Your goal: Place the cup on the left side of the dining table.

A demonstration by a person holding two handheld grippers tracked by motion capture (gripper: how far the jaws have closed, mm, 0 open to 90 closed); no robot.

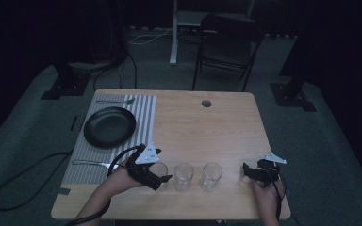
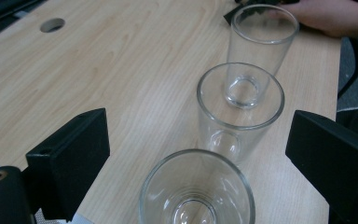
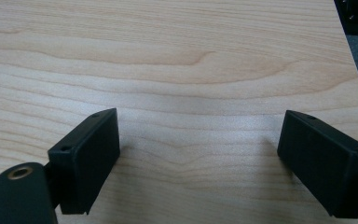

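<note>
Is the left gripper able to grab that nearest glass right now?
Probably yes. The left gripper has its jaws wide open either side of the nearest glass, with nothing between them. The middle glass stands just behind it, though apart.

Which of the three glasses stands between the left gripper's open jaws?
The leftmost glass, nearest the placemat; the left gripper straddles it, while the other two stand farther right.

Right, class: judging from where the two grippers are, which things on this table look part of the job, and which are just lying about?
Likely in the job:
left gripper, open around the nearest glass
middle glass
far glass
right gripper, open over bare table

Probably lying about:
black plate
striped mat
fork
utensil near the left hand
chair
</note>
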